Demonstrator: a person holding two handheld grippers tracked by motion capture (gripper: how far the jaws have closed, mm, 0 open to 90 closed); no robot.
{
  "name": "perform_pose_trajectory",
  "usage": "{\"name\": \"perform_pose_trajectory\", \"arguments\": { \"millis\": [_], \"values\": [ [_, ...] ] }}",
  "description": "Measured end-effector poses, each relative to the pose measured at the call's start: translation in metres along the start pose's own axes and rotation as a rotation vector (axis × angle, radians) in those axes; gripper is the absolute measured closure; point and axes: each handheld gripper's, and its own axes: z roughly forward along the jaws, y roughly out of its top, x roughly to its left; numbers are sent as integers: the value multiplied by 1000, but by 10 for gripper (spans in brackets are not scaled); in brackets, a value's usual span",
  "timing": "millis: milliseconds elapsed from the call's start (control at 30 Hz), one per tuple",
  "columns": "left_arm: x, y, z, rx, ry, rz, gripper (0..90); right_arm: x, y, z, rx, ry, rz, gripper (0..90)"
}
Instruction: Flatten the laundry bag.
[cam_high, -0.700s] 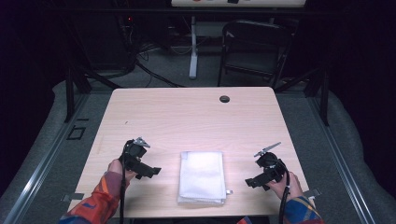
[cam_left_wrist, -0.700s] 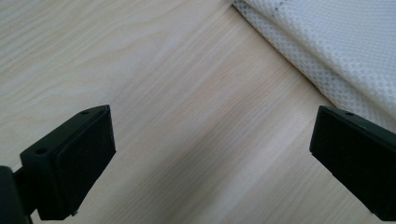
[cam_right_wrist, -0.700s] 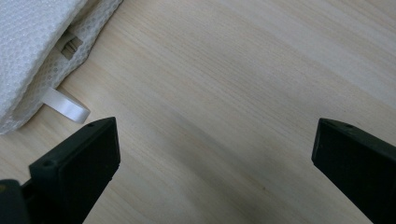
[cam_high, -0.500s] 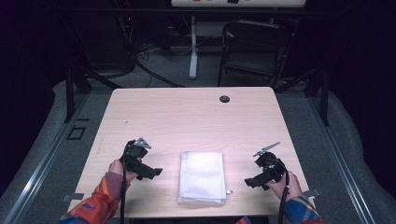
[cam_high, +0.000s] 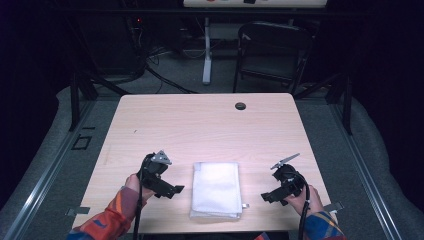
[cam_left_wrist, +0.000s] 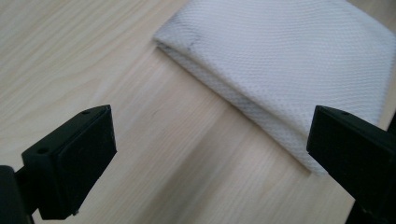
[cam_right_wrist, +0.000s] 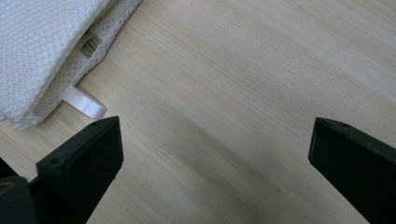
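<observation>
With the folded cloth (cam_high: 216, 189) lying flat at the near edge of the surface (cam_high: 200, 125) between both released, empty tongs (cam_high: 167, 186) (cam_high: 274, 192), I'd bring each inward low and level to pinch a corner cleanly

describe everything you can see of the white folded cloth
The white folded cloth is a rectangular stack of several layers with a fine waffle-like weave, lying flat on the light wooden table near its front edge, between the two grippers. Its layered edges look soft and slightly uneven. A small white loop tag sticks out at one corner. Nothing touches it but the table.
</observation>
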Motion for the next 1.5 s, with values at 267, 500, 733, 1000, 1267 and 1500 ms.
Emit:
{"name": "perform_pose_trajectory", "arguments": {
  "millis": [267,500,733,1000,1267,1500],
  "values": [
    [-21,7,6,-22,-54,80,48,2,0,-1,-9,-1,-10,39],
    [-32,10,11,-34,-102,131,87,6,0,1,-50,25,3,61],
    [-43,12,16,-43,-121,176,132,7,2,0,-8,23,-26,63],
    [-55,15,23,-38,-189,258,175,10,2,1,-8,49,-22,71],
    [-65,16,35,0,-213,295,225,11,2,3,-17,53,-8,75],
    [-72,15,43,29,-228,324,262,11,2,4,-19,52,-10,79]
  ]
}}
